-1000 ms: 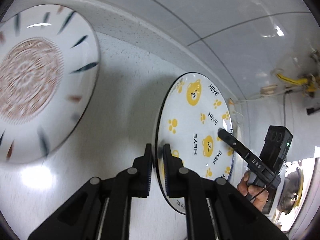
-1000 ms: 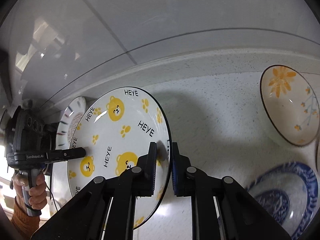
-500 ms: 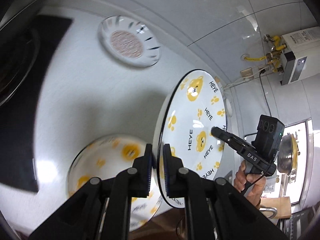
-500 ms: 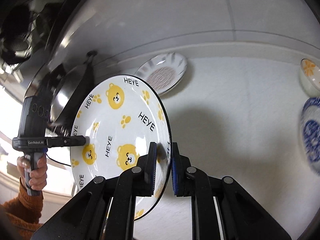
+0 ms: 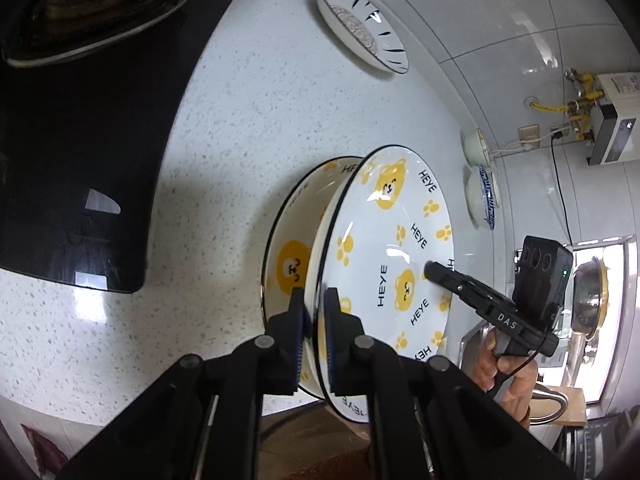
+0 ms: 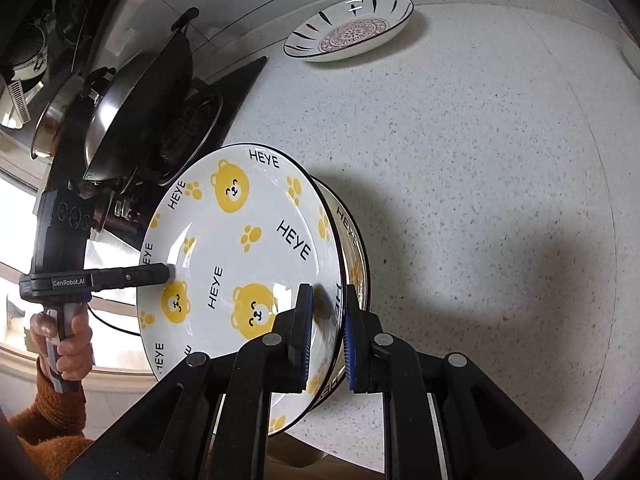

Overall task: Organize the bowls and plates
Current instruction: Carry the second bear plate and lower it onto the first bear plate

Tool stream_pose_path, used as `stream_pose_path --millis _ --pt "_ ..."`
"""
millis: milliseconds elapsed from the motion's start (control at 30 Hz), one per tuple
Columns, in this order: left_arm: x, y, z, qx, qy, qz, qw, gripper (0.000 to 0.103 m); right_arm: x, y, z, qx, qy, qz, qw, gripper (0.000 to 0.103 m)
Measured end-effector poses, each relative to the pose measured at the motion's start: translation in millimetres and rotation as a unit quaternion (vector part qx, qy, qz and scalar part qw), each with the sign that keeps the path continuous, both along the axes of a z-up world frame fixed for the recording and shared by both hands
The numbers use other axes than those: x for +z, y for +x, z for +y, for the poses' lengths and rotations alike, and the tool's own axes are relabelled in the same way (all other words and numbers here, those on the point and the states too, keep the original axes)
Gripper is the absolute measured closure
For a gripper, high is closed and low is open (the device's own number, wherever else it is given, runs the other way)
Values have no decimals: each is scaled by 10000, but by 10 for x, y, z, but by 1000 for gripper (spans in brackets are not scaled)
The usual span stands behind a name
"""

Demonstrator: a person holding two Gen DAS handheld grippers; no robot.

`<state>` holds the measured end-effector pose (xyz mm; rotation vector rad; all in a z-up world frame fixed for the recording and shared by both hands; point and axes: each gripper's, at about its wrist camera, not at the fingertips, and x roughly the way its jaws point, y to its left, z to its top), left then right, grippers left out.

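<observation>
Both grippers are shut on opposite rims of a white plate with yellow bears and "HEYE" lettering (image 5: 396, 248) (image 6: 240, 248). My left gripper (image 5: 314, 320) clamps one rim, my right gripper (image 6: 326, 332) the other. The plate hangs just above a matching bear plate (image 5: 292, 248) (image 6: 352, 240) that lies on the speckled counter (image 5: 224, 140) near its front edge. I cannot tell whether the two plates touch. A white plate with black dashes and a brown centre (image 5: 360, 24) (image 6: 352, 32) lies farther back by the wall.
A black cooktop (image 5: 88, 128) with a wok (image 6: 136, 108) is left of the plates. A blue-patterned plate (image 5: 486, 196) and a small bowl (image 5: 476, 146) lie farther along the counter. The tiled wall (image 5: 500, 20) runs behind.
Both grippers carried the bear plate down and toward the counter's front edge, over the matching bear plate. The dashed plate now lies farther away.
</observation>
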<state>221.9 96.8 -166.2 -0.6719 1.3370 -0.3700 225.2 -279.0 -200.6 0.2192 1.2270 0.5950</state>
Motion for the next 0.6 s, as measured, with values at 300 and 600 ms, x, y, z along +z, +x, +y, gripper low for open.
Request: stream_pose_path --millis 300,600 --pt "-140 96 -45 -14 93 41 9999 96 -21 9 21 -162 -208 6 9997 90" --pt "-127 110 -36 107 -46 67 9999 96 -7 -43 21 -341 -282 -11 9990 90"
